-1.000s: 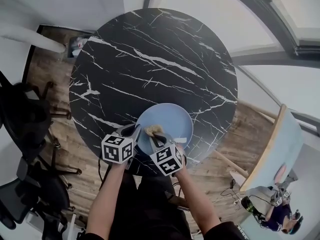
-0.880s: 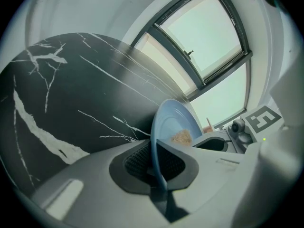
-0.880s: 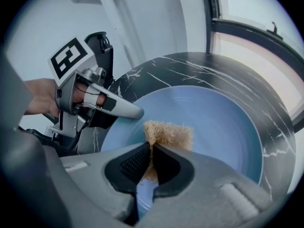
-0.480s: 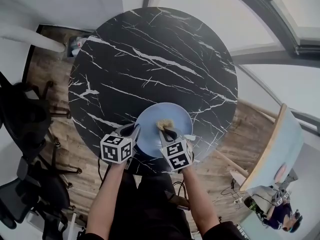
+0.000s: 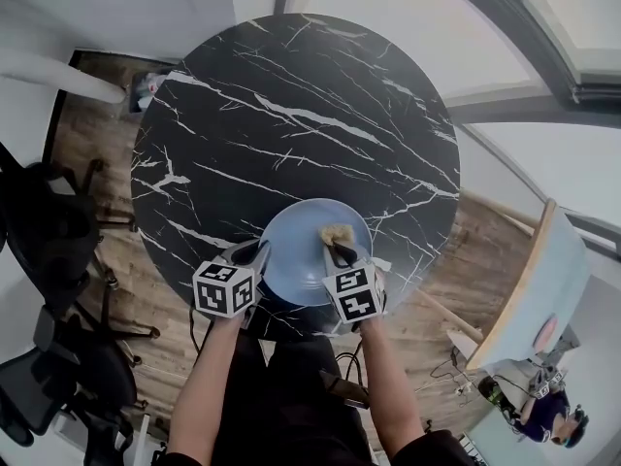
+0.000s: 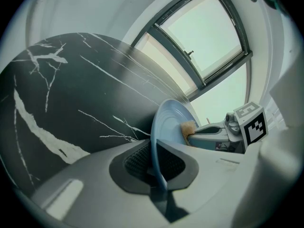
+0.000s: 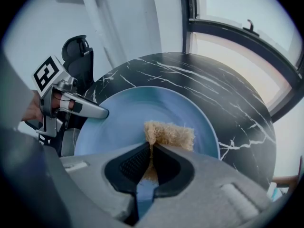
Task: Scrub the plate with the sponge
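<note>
A pale blue plate point(image 5: 301, 246) lies near the front edge of the round black marble table point(image 5: 291, 115). My left gripper point(image 5: 260, 252) is shut on the plate's left rim point(image 6: 156, 146), which runs edge-on between its jaws. My right gripper point(image 5: 342, 253) is shut on a tan, fibrous sponge point(image 5: 337, 233) and presses it onto the plate's right half point(image 7: 123, 122). In the right gripper view the sponge point(image 7: 170, 134) sticks out past the jaws onto the plate. The left gripper view shows the sponge point(image 6: 188, 128) against the plate's face.
The table point(image 7: 223, 103) has white veins and nothing else on it. Black office chairs point(image 5: 49, 260) stand on the wooden floor at the left. A pale blue panel point(image 5: 543, 280) leans at the right. Windows point(image 6: 209, 37) lie beyond the table.
My right gripper has slid the sponge across the plate from its near left part to its right side. The left gripper and the plate have stayed put.
</note>
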